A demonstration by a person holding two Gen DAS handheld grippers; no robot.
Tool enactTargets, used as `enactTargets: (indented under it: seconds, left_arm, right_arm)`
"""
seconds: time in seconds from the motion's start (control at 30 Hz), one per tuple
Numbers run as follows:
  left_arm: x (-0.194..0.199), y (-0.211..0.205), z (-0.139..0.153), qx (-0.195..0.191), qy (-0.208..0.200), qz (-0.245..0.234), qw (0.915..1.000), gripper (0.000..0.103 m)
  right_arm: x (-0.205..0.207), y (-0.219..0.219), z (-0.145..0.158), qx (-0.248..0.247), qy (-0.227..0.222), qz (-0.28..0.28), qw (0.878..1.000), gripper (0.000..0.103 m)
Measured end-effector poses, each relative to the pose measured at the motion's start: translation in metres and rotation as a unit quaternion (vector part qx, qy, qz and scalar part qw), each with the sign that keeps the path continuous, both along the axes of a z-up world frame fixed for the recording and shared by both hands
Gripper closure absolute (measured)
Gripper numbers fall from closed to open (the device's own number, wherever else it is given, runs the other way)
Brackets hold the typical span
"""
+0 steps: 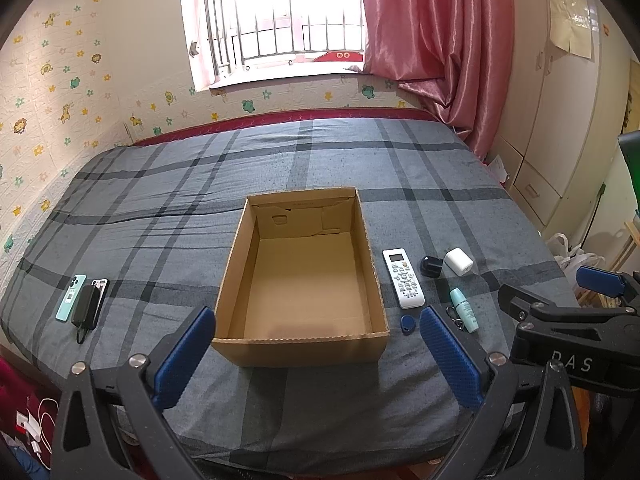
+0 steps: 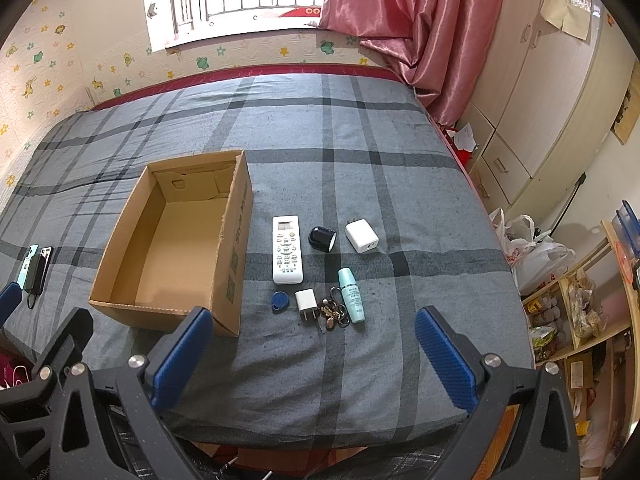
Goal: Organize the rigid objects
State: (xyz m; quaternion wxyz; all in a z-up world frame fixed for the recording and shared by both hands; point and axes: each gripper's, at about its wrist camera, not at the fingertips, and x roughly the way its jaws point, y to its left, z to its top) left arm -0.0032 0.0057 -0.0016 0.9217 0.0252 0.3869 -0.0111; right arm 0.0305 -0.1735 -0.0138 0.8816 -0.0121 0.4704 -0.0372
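Note:
An empty open cardboard box [image 1: 374, 276] [image 2: 236, 216] sits on the plaid bed. Right of it lie a white remote [image 2: 287, 249] [image 1: 403, 278], a black round case [image 2: 322, 238], a white charger block [image 2: 361, 235], a teal bottle [image 2: 351, 295], a blue key fob [image 2: 277, 301], a small white plug [image 2: 306, 303] and a bunch of keys [image 2: 333, 312]. Left of the box lie two phones and a black power bank [image 1: 86, 305]. My left gripper [image 1: 316, 354] is open before the box's near wall. My right gripper [image 2: 314, 356] is open, short of the small items.
The bed's near edge runs just under both grippers. A pink curtain [image 2: 404, 20] and wardrobe [image 2: 532, 92] stand at the right, with plastic bags [image 2: 532, 248] and a wooden shelf [image 2: 580, 304] beside the bed. The right gripper [image 1: 568, 320] shows in the left wrist view.

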Motion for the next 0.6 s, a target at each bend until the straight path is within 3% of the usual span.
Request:
enactTargets:
  seconds: [0.6]
  left_arm:
    - [0.0098, -0.0062, 0.0014, 0.002, 0.001, 0.002, 1.0, 0.0]
  right_arm:
    - [0.002, -0.0026, -0.0001, 0.006, 0.002, -0.001, 1.0, 0.0]
